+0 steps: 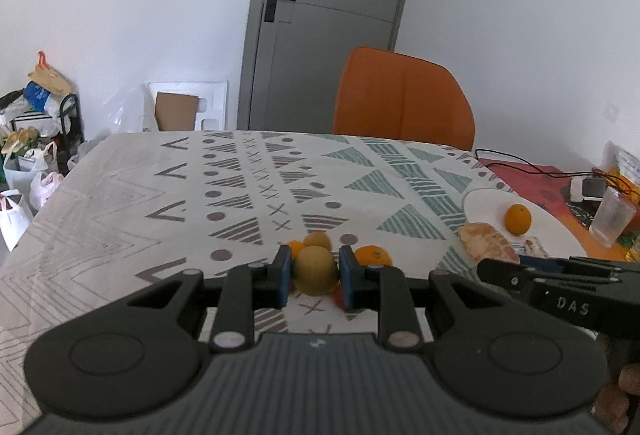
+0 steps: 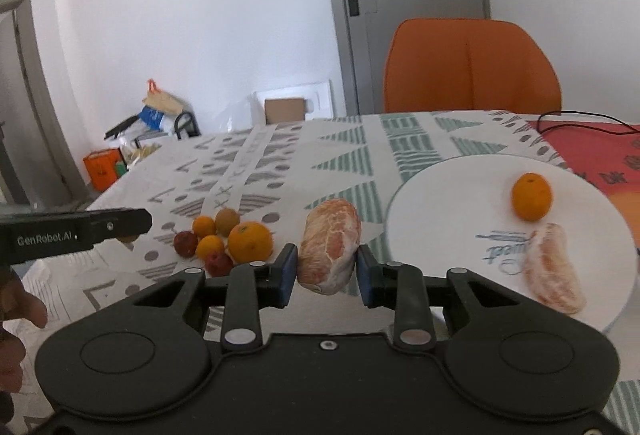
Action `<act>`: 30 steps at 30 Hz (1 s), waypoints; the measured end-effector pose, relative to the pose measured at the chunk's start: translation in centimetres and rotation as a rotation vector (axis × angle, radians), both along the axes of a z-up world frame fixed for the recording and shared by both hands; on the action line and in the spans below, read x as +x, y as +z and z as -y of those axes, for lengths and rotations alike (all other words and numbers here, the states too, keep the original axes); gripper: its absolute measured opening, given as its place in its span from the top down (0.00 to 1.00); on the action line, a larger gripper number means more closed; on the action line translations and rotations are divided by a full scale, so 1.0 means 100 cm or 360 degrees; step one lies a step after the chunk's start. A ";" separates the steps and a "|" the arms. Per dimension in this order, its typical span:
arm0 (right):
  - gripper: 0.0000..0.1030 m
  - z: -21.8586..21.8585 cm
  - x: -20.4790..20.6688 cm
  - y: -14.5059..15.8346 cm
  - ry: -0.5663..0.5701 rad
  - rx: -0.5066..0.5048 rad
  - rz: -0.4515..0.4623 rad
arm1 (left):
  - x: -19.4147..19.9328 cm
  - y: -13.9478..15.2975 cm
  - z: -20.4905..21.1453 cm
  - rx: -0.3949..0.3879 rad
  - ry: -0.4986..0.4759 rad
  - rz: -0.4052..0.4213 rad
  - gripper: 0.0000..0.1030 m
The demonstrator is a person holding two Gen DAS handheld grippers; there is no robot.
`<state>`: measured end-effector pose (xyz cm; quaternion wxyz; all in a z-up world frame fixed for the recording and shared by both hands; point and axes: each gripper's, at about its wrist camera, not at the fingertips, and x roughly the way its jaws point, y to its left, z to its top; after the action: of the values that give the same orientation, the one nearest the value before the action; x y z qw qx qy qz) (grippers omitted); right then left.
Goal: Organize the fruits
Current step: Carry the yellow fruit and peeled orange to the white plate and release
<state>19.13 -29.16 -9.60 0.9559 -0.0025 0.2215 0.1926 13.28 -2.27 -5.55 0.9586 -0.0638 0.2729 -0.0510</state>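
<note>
My left gripper (image 1: pixel 313 277) is shut on a brown-green kiwi (image 1: pixel 314 270), above a heap of fruit on the tablecloth: another kiwi (image 1: pixel 318 239), a small orange (image 1: pixel 295 247) and a larger orange (image 1: pixel 373 256). My right gripper (image 2: pixel 327 271) is shut on a peeled citrus piece (image 2: pixel 330 245), held left of the white plate (image 2: pixel 448 203). The plate holds a small orange (image 2: pixel 531 196) and another peeled citrus segment (image 2: pixel 554 267). In the right wrist view the heap shows a large orange (image 2: pixel 250 241), small oranges (image 2: pixel 204 225), a kiwi (image 2: pixel 227 219) and red fruits (image 2: pixel 186 243).
An orange chair (image 1: pixel 402 101) stands behind the table. A clear plastic cup (image 1: pixel 611 215), a black cable (image 1: pixel 520 163) and a charger sit at the right on a red mat (image 2: pixel 592 151). Bags and boxes lie on the floor at the left (image 1: pixel 32 139).
</note>
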 end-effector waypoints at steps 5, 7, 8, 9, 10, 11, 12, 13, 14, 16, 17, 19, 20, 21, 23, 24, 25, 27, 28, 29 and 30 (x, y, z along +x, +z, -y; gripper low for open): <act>0.71 0.021 -0.004 0.006 -0.0053 0.0039 0.0034 | 0.001 0.005 0.016 0.0012 -0.0035 0.0021 0.77; 0.71 0.028 -0.006 0.008 -0.0076 0.0054 0.0049 | 0.003 0.007 0.023 0.0018 -0.0053 0.0028 0.77; 0.71 0.032 -0.007 0.009 -0.0086 0.0063 0.0055 | 0.003 0.008 0.026 0.0018 -0.0062 0.0032 0.77; 0.71 0.036 -0.008 0.010 -0.0096 0.0069 0.0062 | 0.003 0.009 0.030 0.0019 -0.0070 0.0040 0.77; 0.71 0.040 -0.009 0.011 -0.0108 0.0075 0.0068 | 0.002 0.011 0.033 0.0022 -0.0075 0.0053 0.77; 0.71 0.043 -0.009 0.011 -0.0117 0.0082 0.0071 | 0.002 0.013 0.036 0.0025 -0.0082 0.0065 0.77; 0.71 0.047 -0.010 0.012 -0.0128 0.0091 0.0075 | 0.002 0.015 0.040 0.0030 -0.0092 0.0075 0.77; 0.71 0.051 -0.010 0.012 -0.0136 0.0099 0.0079 | 0.003 0.016 0.043 0.0035 -0.0103 0.0080 0.77; 0.71 0.054 -0.010 0.013 -0.0144 0.0107 0.0082 | 0.003 0.017 0.046 0.0038 -0.0112 0.0082 0.77; 0.71 0.061 -0.010 0.013 -0.0159 0.0121 0.0088 | 0.004 0.019 0.053 0.0044 -0.0127 0.0089 0.77; 0.71 0.064 -0.010 0.013 -0.0166 0.0127 0.0091 | 0.005 0.019 0.056 0.0048 -0.0135 0.0091 0.77; 0.71 0.070 -0.011 0.012 -0.0179 0.0136 0.0092 | 0.007 0.019 0.062 0.0055 -0.0149 0.0090 0.77; 0.71 0.073 -0.011 0.012 -0.0185 0.0141 0.0092 | 0.008 0.019 0.065 0.0060 -0.0157 0.0089 0.77; 0.71 0.076 -0.011 0.011 -0.0193 0.0146 0.0094 | 0.009 0.019 0.068 0.0065 -0.0165 0.0090 0.77; 0.71 0.083 -0.010 0.010 -0.0210 0.0160 0.0094 | 0.012 0.019 0.074 0.0079 -0.0182 0.0089 0.77; 0.71 0.085 -0.010 0.010 -0.0217 0.0165 0.0093 | 0.014 0.018 0.076 0.0084 -0.0188 0.0088 0.77; 0.71 0.088 -0.009 0.009 -0.0225 0.0171 0.0092 | 0.016 0.018 0.079 0.0090 -0.0195 0.0088 0.77; 0.71 0.095 -0.007 0.008 -0.0243 0.0193 0.0083 | 0.020 0.018 0.086 0.0103 -0.0213 0.0088 0.77; 0.71 0.100 -0.006 0.007 -0.0250 0.0211 0.0075 | 0.021 0.017 0.088 0.0106 -0.0221 0.0088 0.77; 0.71 0.104 -0.004 0.006 -0.0258 0.0223 0.0070 | 0.022 0.016 0.091 0.0108 -0.0230 0.0087 0.77; 0.71 0.107 -0.004 0.005 -0.0269 0.0231 0.0066 | 0.024 0.016 0.094 0.0111 -0.0240 0.0084 0.77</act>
<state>18.77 -39.84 -9.13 0.9708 0.0815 0.1867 0.1267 15.72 -11.68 -3.98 0.9605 -0.0084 0.2531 -0.1151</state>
